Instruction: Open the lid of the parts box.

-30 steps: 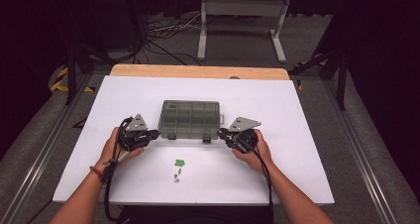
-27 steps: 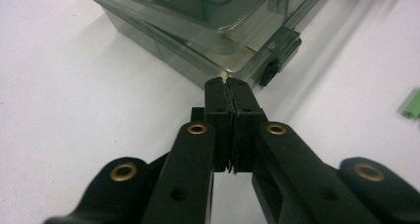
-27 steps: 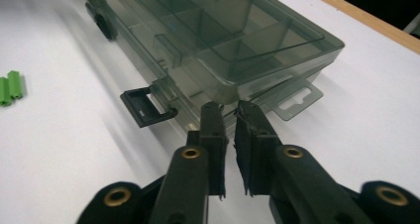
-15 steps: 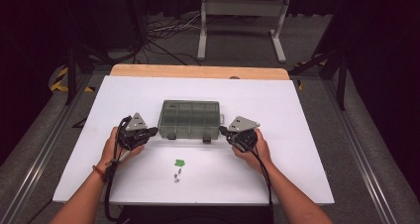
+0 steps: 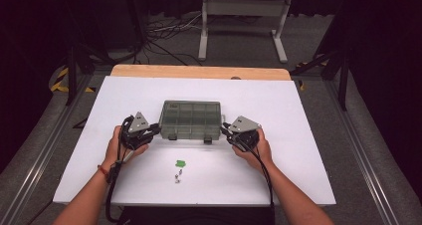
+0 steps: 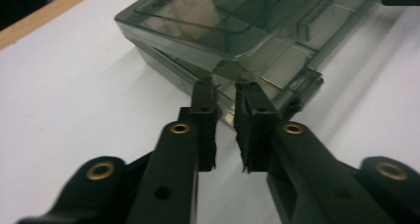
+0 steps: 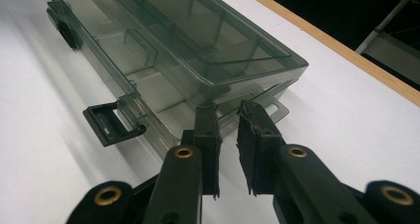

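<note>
A smoky clear compartment box [image 5: 191, 119] lies flat in the middle of the white table [image 5: 298, 135]. My left gripper [image 5: 155, 130] lies at its near left corner, the right gripper [image 5: 225, 130] at its near right corner. In the left gripper view the jaws [image 6: 225, 87] have just been opening; a narrow gap shows, nothing is between the pads, and the tips reach the box [image 6: 237, 30] corner. The right gripper [image 7: 225, 110] shows the same: just opening, a narrow gap, tips at the box [image 7: 198, 40] edge. A front latch [image 7: 111, 125] hangs flipped out.
A small green piece [image 5: 180, 162] and two tiny metal parts [image 5: 177, 176] lie on the table in front of the box. A wooden strip [image 5: 199, 71] runs along the table's far edge. Cables trail back from both grippers along the forearms.
</note>
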Motion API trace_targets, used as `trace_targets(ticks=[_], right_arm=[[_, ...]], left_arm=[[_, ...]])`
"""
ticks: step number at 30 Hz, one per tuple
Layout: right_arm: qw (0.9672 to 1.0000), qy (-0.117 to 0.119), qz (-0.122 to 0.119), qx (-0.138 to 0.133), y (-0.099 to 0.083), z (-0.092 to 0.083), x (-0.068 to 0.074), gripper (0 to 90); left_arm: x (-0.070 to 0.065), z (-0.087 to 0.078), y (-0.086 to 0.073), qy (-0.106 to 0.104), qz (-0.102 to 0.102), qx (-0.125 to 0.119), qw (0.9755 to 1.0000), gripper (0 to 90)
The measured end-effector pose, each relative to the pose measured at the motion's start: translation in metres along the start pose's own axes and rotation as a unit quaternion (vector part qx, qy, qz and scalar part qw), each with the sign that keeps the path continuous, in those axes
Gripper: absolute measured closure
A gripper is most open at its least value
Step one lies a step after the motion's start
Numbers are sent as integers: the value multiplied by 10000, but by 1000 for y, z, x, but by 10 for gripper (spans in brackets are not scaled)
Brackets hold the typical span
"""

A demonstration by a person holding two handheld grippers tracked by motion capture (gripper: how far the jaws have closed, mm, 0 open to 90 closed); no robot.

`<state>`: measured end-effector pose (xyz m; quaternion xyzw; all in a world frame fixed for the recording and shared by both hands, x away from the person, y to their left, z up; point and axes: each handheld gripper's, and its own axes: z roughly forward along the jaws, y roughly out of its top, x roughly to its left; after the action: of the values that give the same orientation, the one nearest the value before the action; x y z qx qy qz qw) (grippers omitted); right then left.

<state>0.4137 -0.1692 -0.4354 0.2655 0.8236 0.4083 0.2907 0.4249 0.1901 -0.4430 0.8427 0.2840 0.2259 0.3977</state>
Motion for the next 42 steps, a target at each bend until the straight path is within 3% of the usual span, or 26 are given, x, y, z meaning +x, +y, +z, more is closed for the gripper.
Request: trace_targets(ticks=[9, 12, 19, 24, 35, 42], right_arm=[[9997, -57, -188, -119, 3, 0, 3, 682], [9995, -79, -260, -134, 4, 0, 4, 676], [9992, -152, -318, -198, 7, 0, 5, 683], [9991, -170, -310, -218, 8, -1, 6, 685], [9990, -245, -206, -299, 13, -3, 5, 652], [9979, -373, -428, -323, 22, -8, 6, 637]], left_arm=[[-1, 0, 2, 235, 22, -113, 9997, 673], [-1, 1, 3, 268, -40, -164, 9995, 647], [-7, 7, 9, 383, 110, -159, 9991, 600], [-6, 7, 10, 404, 41, -220, 9989, 608], [-4, 2, 19, 498, 205, -203, 9983, 619], [0, -1, 26, 540, 360, -82, 9979, 620]])
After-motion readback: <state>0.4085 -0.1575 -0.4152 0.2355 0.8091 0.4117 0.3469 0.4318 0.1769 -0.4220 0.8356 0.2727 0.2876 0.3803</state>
